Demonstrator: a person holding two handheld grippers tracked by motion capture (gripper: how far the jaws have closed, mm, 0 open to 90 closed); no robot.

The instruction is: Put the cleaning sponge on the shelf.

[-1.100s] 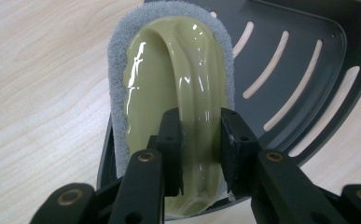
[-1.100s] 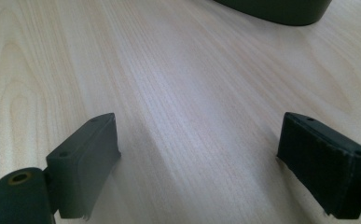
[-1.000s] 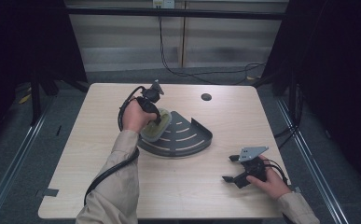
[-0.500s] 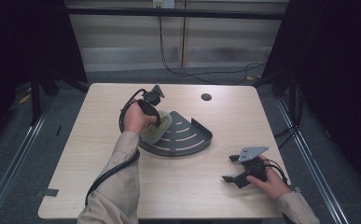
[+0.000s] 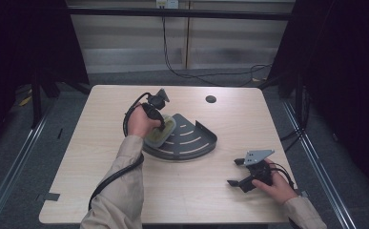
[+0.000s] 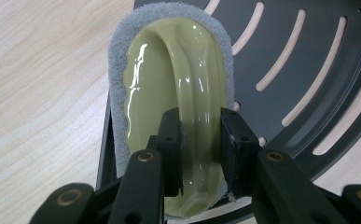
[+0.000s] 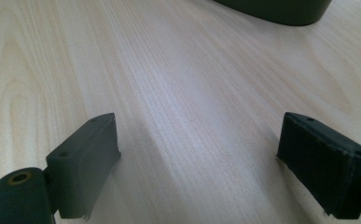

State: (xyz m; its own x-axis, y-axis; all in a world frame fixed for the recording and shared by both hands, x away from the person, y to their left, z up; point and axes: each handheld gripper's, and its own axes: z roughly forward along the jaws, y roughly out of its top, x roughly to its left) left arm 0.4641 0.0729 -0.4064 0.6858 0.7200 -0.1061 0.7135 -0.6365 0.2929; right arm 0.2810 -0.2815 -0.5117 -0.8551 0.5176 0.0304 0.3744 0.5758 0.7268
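- High view: a pale wooden bench (image 5: pixel 101 157) with a dark grey, fan-shaped slotted rack (image 5: pixel 191 140) lying flat near its centre. A person's two forearms come in from the 6 o'clock edge.
- The left gripper (image 5: pixel 158 125) is at the rack's 9 o'clock corner. It holds a scrubber (image 5: pixel 160 132) with a glossy olive-green handle and a grey scouring pad underneath.
- Left gripper view: the two black fingers (image 6: pixel 171 140) are narrow, pinching the raised green ridge of the scrubber (image 6: pixel 169 84) from either side. The scrubber's long axis runs straight away from the fingers toward 12 o'clock, so most of its length lies beyond the grip.
- The pad rests on the rack (image 6: pixel 299 60) at its side wall, with part of the pad overhanging the bare bench (image 6: pixel 43 84) at 9 o'clock. The rack's slotted floor spreads from 12 to 3 o'clock of the scrubber.
- The right gripper (image 5: pixel 241 172) rests on the bench at about 4 o'clock of the rack, well apart from it. In the right gripper view its fingers (image 7: pixel 85 163) are wide with nothing between them, and the rack's rim (image 7: pixel 281 11) shows far off at 1 o'clock.
- The left hand is plainly nearer. Any scrubbing stroke would likely run from the corner across the slots.
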